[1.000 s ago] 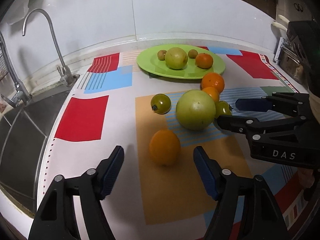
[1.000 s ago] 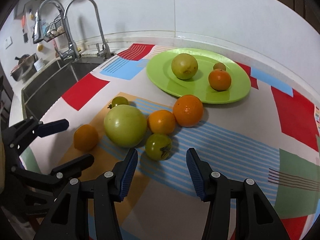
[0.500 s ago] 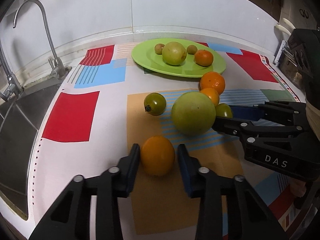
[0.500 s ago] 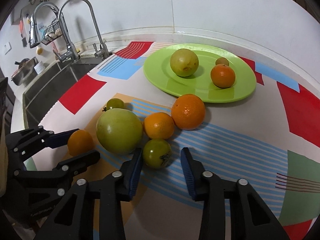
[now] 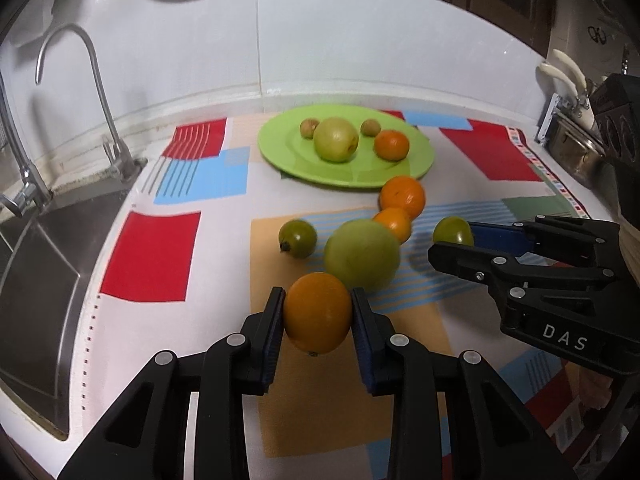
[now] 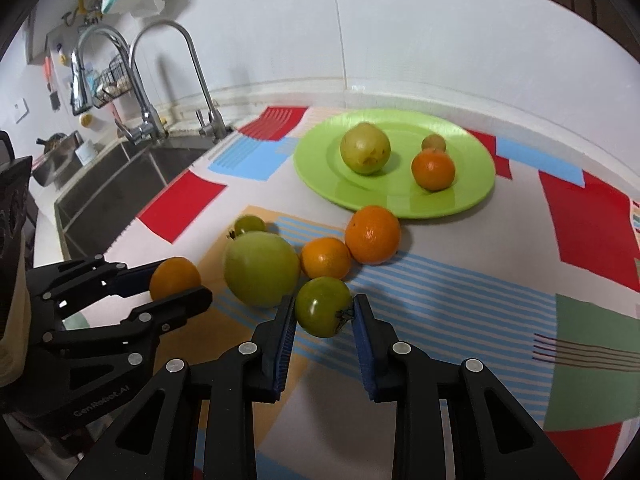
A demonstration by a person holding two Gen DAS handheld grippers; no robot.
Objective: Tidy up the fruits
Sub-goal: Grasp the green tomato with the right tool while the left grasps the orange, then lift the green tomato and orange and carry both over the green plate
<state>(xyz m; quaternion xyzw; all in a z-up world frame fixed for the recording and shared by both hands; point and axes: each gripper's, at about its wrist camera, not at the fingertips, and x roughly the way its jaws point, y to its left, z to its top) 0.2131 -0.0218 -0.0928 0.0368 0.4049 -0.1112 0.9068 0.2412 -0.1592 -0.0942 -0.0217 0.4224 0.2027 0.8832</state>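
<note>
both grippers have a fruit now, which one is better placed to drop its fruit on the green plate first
Right, probably. The right gripper holds the small green tomato and sits nearer the round green plate, with less fruit ahead of it. The left gripper, shut on the orange fruit, has the large green fruit in its path.

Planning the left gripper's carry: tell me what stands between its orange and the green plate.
The big green fruit sits just ahead of the orange held by the left gripper, with two more oranges lined up toward the green plate. Lifting over them would probably clear it.
</note>
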